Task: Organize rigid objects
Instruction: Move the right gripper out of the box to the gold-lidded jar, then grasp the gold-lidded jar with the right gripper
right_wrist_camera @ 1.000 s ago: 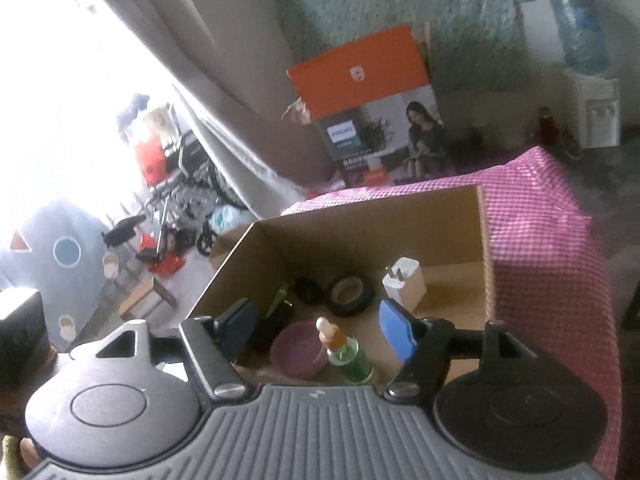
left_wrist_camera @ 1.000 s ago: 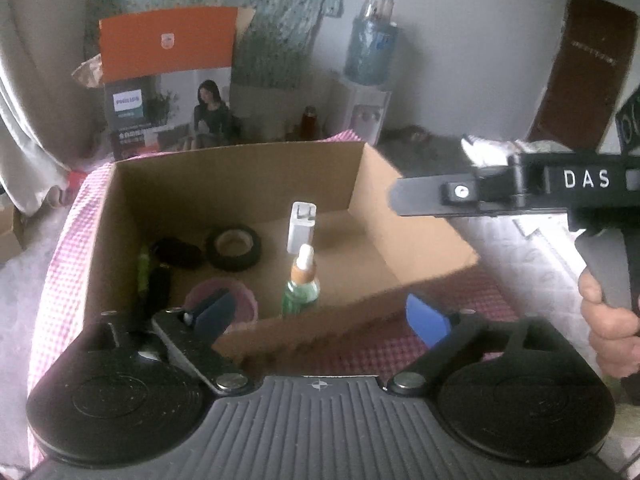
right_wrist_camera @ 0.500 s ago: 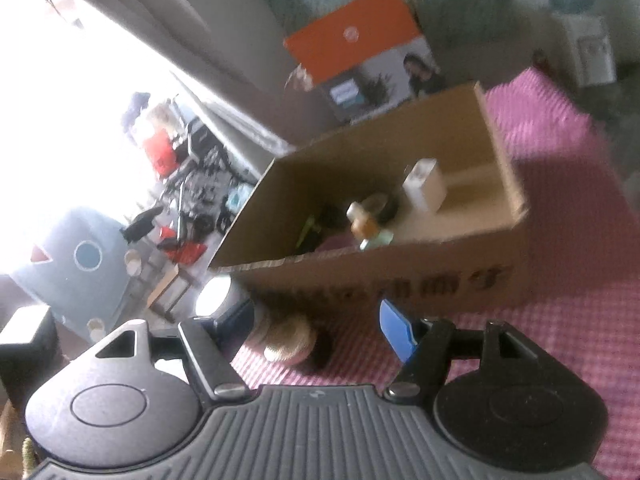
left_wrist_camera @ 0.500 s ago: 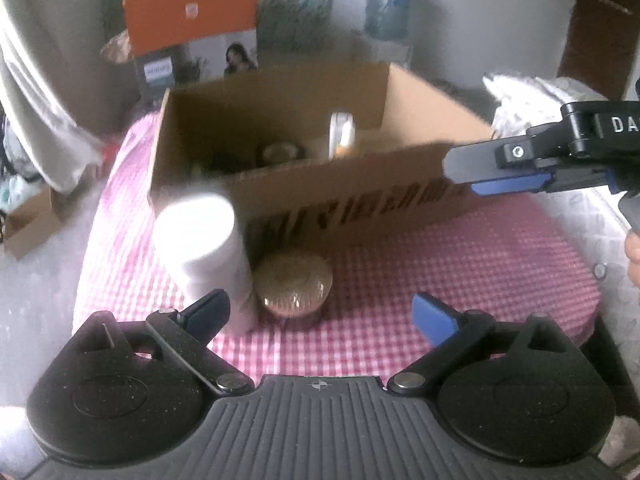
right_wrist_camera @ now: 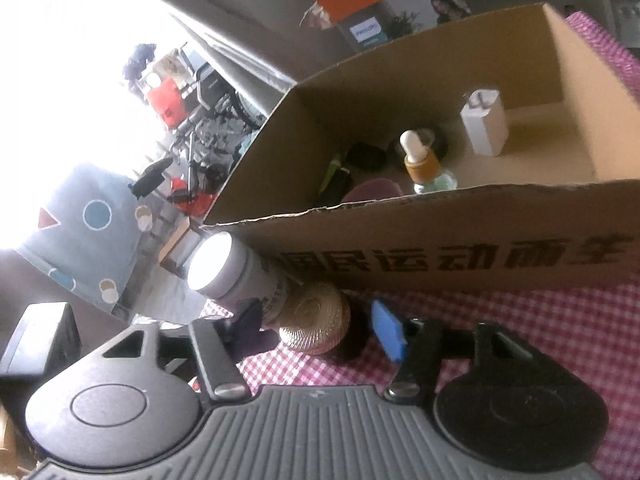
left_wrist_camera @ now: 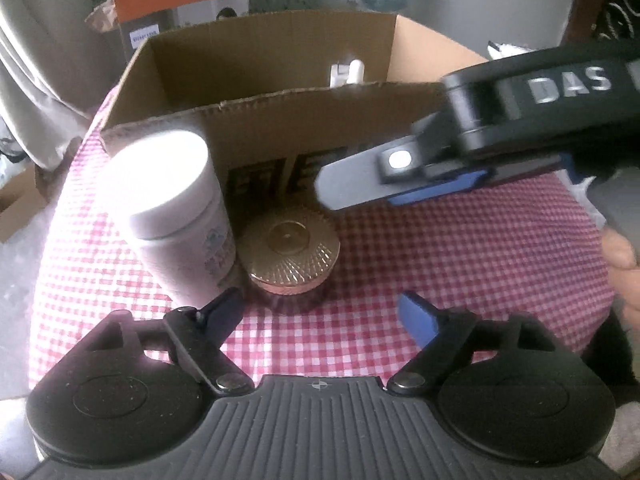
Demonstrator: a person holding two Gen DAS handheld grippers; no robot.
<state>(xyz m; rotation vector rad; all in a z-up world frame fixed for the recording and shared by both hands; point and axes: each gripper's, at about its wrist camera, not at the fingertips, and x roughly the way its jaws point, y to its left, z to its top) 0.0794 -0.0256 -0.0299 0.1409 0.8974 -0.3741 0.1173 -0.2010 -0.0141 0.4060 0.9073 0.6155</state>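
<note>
The tabletop, under a pink checked cloth, carries everything, and the cardboard box takes its far half because it is the collecting place: in the right wrist view a white charger, a dropper bottle and some dark items too dim to name already stand inside it. Two things are left outside, tucked against the box's near wall at about 10 o'clock from the left gripper: a white bottle with a broad cap, upright, and just to its right, touching or nearly so, a low gold-lidded jar. They sit close together, so whichever is taken first has to be gripped without knocking its neighbour. The right gripper is the nearer one; it reaches in from 3 o'clock in the left view, and in its own view the jar sits between its jaws, which have just been closing but do not yet press on it, with the dark pad close against the bottle's side. It looks set to take the jar, the lower and easier piece. The left gripper hangs further back, jaws wide though lately narrowing, with nothing between them, its left pad near the bottle's foot, probably waiting for that.
</note>
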